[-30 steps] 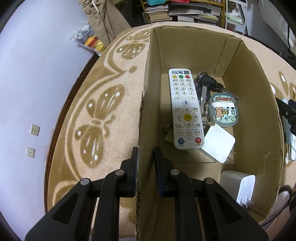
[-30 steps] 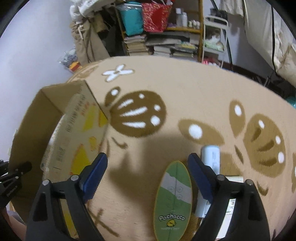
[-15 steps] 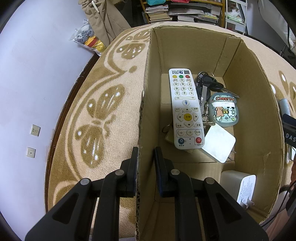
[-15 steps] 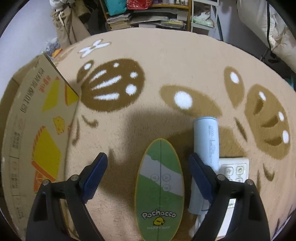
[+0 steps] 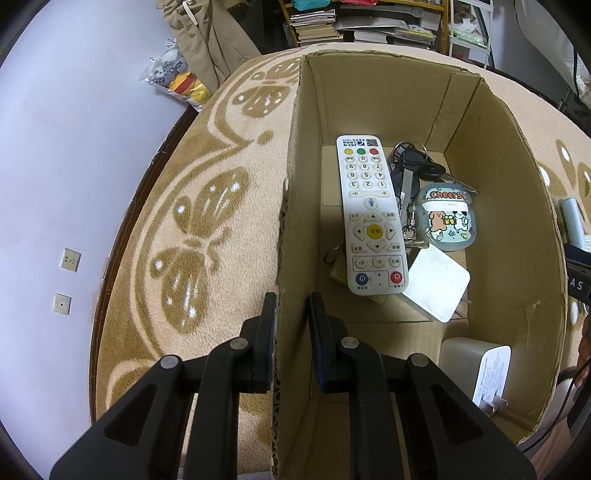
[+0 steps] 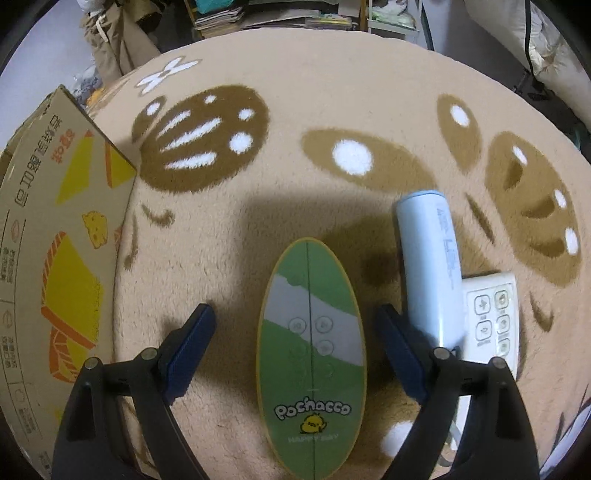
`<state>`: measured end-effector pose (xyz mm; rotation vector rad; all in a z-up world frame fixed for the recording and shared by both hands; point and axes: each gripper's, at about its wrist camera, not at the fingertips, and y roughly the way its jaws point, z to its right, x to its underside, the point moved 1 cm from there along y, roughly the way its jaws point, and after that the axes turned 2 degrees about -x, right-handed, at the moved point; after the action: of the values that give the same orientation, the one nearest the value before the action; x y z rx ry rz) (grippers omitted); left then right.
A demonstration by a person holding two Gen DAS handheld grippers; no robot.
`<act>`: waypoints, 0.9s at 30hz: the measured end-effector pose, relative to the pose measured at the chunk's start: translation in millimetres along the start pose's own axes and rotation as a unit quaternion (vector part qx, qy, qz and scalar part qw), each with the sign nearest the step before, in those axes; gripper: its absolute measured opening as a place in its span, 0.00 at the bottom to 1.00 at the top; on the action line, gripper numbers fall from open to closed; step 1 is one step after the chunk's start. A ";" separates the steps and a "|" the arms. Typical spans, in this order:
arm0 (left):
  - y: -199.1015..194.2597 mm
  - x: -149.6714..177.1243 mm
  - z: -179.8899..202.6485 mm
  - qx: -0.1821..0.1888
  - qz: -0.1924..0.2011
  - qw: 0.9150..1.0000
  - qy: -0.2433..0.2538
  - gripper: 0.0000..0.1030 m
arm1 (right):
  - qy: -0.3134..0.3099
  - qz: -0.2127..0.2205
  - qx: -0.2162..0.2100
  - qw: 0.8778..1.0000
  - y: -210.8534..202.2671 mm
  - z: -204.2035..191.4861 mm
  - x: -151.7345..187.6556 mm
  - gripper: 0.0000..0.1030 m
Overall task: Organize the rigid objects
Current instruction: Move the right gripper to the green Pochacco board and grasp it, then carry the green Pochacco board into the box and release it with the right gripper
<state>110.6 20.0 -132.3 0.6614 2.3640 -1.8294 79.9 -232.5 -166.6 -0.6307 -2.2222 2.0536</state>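
Note:
My left gripper (image 5: 291,306) is shut on the near left wall of the cardboard box (image 5: 288,229), one finger outside and one inside. Inside the box lie a white remote (image 5: 371,218), a bunch of keys (image 5: 410,166), a pale green "Cheers" case (image 5: 448,219), a white square card (image 5: 436,286) and a white charger (image 5: 476,369). My right gripper (image 6: 295,314) is open and straddles a green oval "Pochacco" board (image 6: 312,354) on the rug. A pale blue cylinder (image 6: 432,269) and a small white remote (image 6: 491,317) lie just right of its right finger.
The box's printed outer side (image 6: 62,236) stands at the left in the right wrist view. The beige patterned rug (image 6: 332,92) spreads around. A white wall (image 5: 55,166) with sockets is at the left; shelves of books (image 5: 362,22) and hanging clothes are at the back.
My right gripper has moved down and forward over the green board, which now sits larger between its open fingers. The left gripper and the box have not moved.

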 end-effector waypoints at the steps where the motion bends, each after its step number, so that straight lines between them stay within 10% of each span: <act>1: 0.1 0.0 0.0 0.000 0.000 1.000 0.000 0.16 | -0.001 -0.001 0.003 1.000 -0.1 -0.3 0.6 0.85; 8: 0.3 0.3 -0.4 0.000 0.000 1.000 0.000 0.16 | -0.003 0.014 0.007 1.000 -7.2 3.9 5.2 0.56; 27: 1.5 1.0 -0.2 0.002 -0.002 1.000 -0.001 0.16 | 0.000 0.083 -0.031 0.996 -25.0 -15.7 -13.1 0.55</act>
<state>110.3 20.8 -133.9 0.6567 2.3618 -1.8360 90.2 -222.8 -137.6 -0.8459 -2.3134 2.0642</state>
